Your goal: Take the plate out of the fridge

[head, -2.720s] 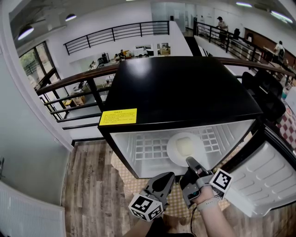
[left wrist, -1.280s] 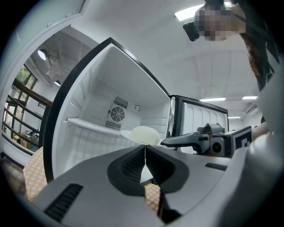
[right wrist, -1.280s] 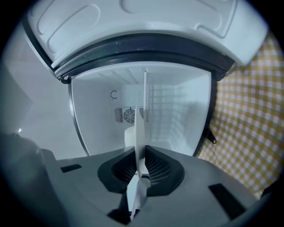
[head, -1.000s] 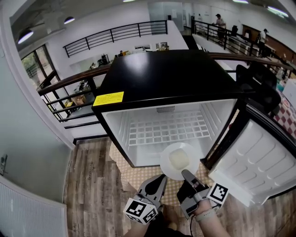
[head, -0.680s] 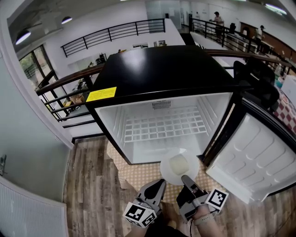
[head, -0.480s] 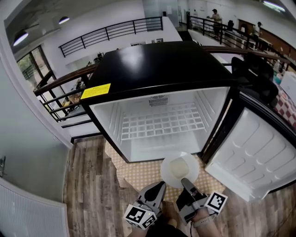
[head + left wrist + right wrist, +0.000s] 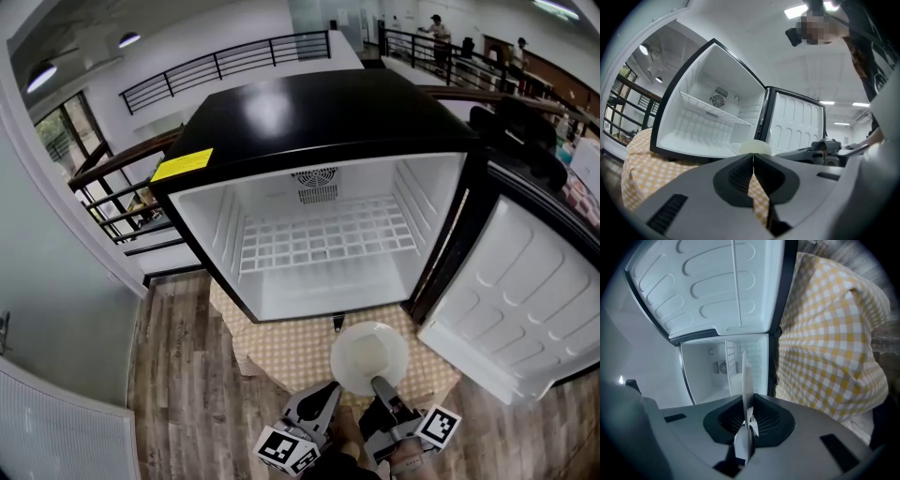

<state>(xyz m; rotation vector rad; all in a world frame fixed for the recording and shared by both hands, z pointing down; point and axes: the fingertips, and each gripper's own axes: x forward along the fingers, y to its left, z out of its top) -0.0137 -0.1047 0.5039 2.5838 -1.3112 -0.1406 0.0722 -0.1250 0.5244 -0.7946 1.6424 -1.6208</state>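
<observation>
The round white plate (image 7: 368, 356) hangs outside the black fridge (image 7: 319, 122), over the yellow checked mat (image 7: 277, 349) in front of it. My right gripper (image 7: 382, 391) is shut on the plate's near rim. In the right gripper view the plate (image 7: 746, 378) shows edge-on, pinched between the pads. To the plate's left, my left gripper (image 7: 322, 403) is shut with nothing in it; its jaws (image 7: 753, 158) meet in a closed seam. The left gripper view also shows the plate (image 7: 755, 147) ahead and the right gripper (image 7: 820, 152) beside it.
The fridge is open and its white wire shelf (image 7: 328, 242) is bare. Its door (image 7: 525, 309) swings out to the right, close by the plate. Wood floor (image 7: 173, 394) surrounds the mat. A railing (image 7: 122, 169) runs behind the fridge.
The plate lay on the fridge shelf at first; it has come out and down over the mat in the right gripper. Both grippers have drawn back toward the person and sunk.
</observation>
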